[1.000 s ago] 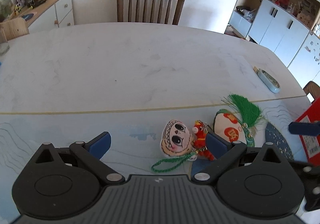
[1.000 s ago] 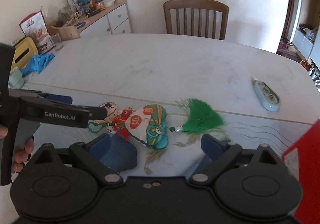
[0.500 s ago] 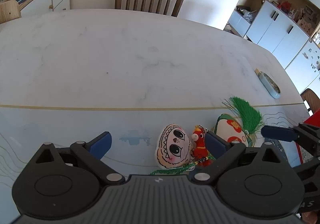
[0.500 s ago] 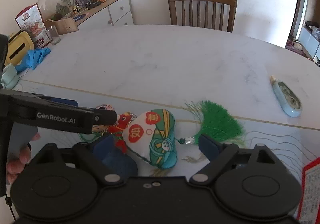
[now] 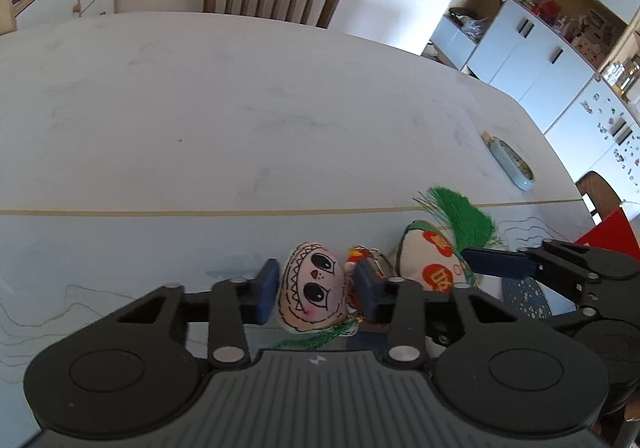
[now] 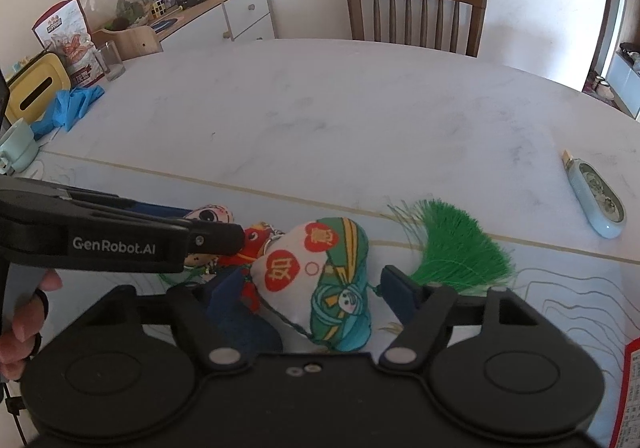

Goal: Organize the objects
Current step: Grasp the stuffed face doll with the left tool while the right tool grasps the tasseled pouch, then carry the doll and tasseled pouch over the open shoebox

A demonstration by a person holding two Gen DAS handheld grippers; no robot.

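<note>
A cream face-shaped sachet [image 5: 314,294] with big eyes lies on the pale blue mat [image 5: 120,248]. My left gripper [image 5: 316,290] has closed its blue pads on both sides of it. A small red figure charm [image 6: 256,244] lies beside it. A white and green sachet [image 6: 320,280] with red hearts and a green tassel [image 6: 456,248] lies to the right. My right gripper [image 6: 310,294] straddles that sachet, its pads close to its sides; I cannot tell if they touch. The right gripper also shows in the left wrist view [image 5: 496,262].
A light blue oval case [image 6: 596,204] lies on the white table [image 6: 360,108] at the right. A red box [image 5: 608,228] stands at the right edge. A yellow box [image 6: 32,92], blue gloves [image 6: 68,108] and a glass [image 6: 110,60] sit far left. A chair [image 6: 416,14] stands behind.
My left gripper has moved forward and narrowed from wide open onto the face sachet. My right gripper has moved forward over the white and green sachet and narrowed around it.
</note>
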